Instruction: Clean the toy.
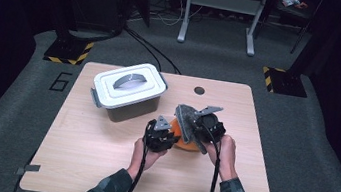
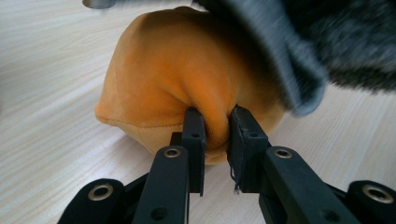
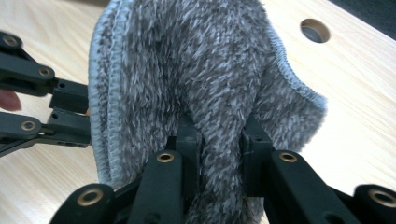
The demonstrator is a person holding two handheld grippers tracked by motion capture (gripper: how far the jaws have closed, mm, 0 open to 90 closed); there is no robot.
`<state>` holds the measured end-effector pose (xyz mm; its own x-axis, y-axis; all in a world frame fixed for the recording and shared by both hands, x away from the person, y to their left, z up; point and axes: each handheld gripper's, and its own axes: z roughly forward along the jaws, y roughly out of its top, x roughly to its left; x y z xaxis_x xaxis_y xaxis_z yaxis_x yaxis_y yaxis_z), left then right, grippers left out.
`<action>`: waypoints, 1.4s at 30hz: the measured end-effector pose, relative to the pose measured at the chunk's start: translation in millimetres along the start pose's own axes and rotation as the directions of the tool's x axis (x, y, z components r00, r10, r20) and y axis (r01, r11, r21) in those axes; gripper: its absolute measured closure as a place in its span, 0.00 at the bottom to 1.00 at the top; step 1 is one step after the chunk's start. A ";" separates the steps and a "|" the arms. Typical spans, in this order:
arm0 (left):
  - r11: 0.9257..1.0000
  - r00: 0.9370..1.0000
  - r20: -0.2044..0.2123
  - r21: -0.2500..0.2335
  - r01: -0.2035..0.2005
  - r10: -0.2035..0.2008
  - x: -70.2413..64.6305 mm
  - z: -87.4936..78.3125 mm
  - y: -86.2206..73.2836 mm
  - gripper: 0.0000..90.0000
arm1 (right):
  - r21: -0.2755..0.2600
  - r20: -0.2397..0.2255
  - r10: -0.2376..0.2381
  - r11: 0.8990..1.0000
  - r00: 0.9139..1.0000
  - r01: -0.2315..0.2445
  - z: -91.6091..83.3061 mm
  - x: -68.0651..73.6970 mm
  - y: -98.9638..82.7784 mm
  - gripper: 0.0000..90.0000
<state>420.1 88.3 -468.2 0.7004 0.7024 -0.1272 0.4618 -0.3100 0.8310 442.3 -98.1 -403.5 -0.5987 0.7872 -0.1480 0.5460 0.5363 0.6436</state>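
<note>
An orange plush piece (image 2: 182,79) lies on the wooden table (image 1: 98,161), and my left gripper (image 2: 215,126) is shut on a fold of its near edge. In the high view the left gripper (image 1: 167,130) sits at the plush piece's (image 1: 183,143) left side. A grey fuzzy cloth (image 3: 196,74) with a stitched rim is pinched by my right gripper (image 3: 219,135), which holds it up over the orange piece. From above, the cloth (image 1: 186,119) stands tilted beside the right gripper (image 1: 200,125). The cloth's edge (image 2: 303,56) hangs over the plush piece in the left gripper view.
A dark bin with a white lid and grey handle (image 1: 128,90) stands at the table's back left. A round hole (image 1: 199,90) is in the tabletop near the far edge. Bare wood stretches along the front and right.
</note>
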 end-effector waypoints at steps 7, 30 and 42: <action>1.000 1.000 0.001 0.011 -0.003 0.003 -0.4 1.9 -0.9 0.86 | 0.033 0.032 -0.049 0.998 0.998 0.048 12.0 4.0 -4.0 0.77; 1.000 1.000 0.005 0.000 0.003 -0.003 1.8 1.7 -3.4 0.86 | 0.040 0.050 0.111 0.993 0.993 -0.113 15.0 -30.8 -38.2 0.80; 1.000 1.000 0.003 0.003 0.007 -0.007 3.7 1.5 -4.4 0.86 | 0.132 0.065 0.178 0.974 0.982 -0.185 40.4 -48.6 -63.9 0.81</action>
<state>421.4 91.2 -473.2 0.6990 0.7024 -0.1344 0.4679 -0.3070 0.8288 460.1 -158.4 -467.8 -0.4523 0.8883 -0.0800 0.7199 0.4165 0.5552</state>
